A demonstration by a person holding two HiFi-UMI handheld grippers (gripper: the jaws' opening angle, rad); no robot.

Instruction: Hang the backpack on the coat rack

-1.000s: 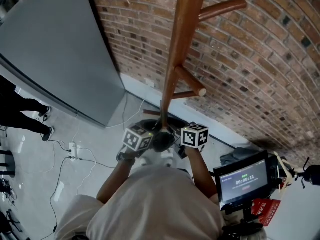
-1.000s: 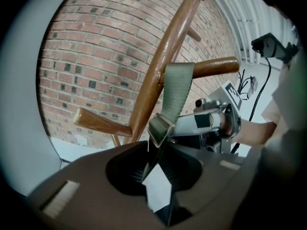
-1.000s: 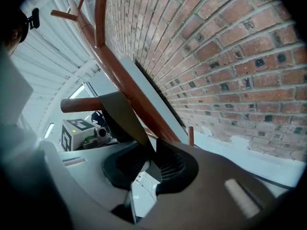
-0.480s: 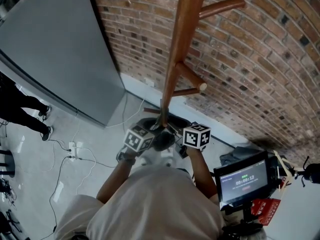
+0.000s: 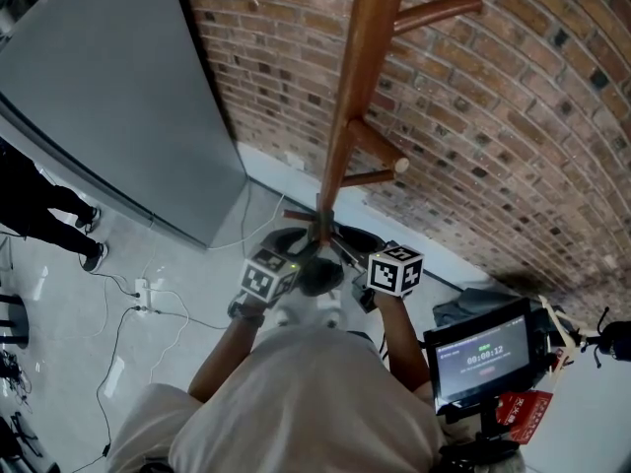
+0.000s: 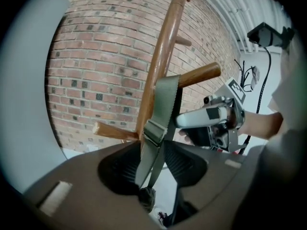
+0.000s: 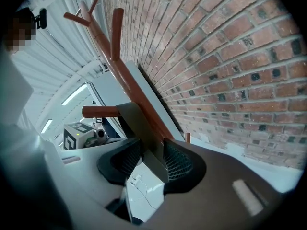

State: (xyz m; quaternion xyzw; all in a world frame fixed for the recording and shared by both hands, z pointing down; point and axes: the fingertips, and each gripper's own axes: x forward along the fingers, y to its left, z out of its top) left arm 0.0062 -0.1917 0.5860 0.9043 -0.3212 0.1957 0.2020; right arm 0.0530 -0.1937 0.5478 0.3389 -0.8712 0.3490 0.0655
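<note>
A wooden coat rack (image 5: 347, 116) stands before the brick wall. An olive backpack strap (image 6: 163, 107) is looped over one of its pegs (image 6: 199, 74), and the dark backpack (image 5: 317, 276) hangs below between my hands. My left gripper (image 6: 156, 169) has its jaws opening; the strap runs through the gap and the pads do not press on it. My right gripper (image 7: 146, 164) is opening too, with the strap (image 7: 139, 128) between its pads, draped from the peg (image 7: 98, 111). In the head view the left gripper (image 5: 293, 247) and right gripper (image 5: 347, 252) flank the pole's foot.
A grey panel (image 5: 108, 97) leans at the left by the brick wall (image 5: 513, 126). Cables and a power strip (image 5: 143, 294) lie on the floor. A monitor on a stand (image 5: 483, 355) is at the right. A bystander's legs (image 5: 49, 230) show at the far left.
Both grippers' jaws have spread apart around the strap. The right gripper's cube has shifted slightly to the right; the hands have otherwise stayed in place.
</note>
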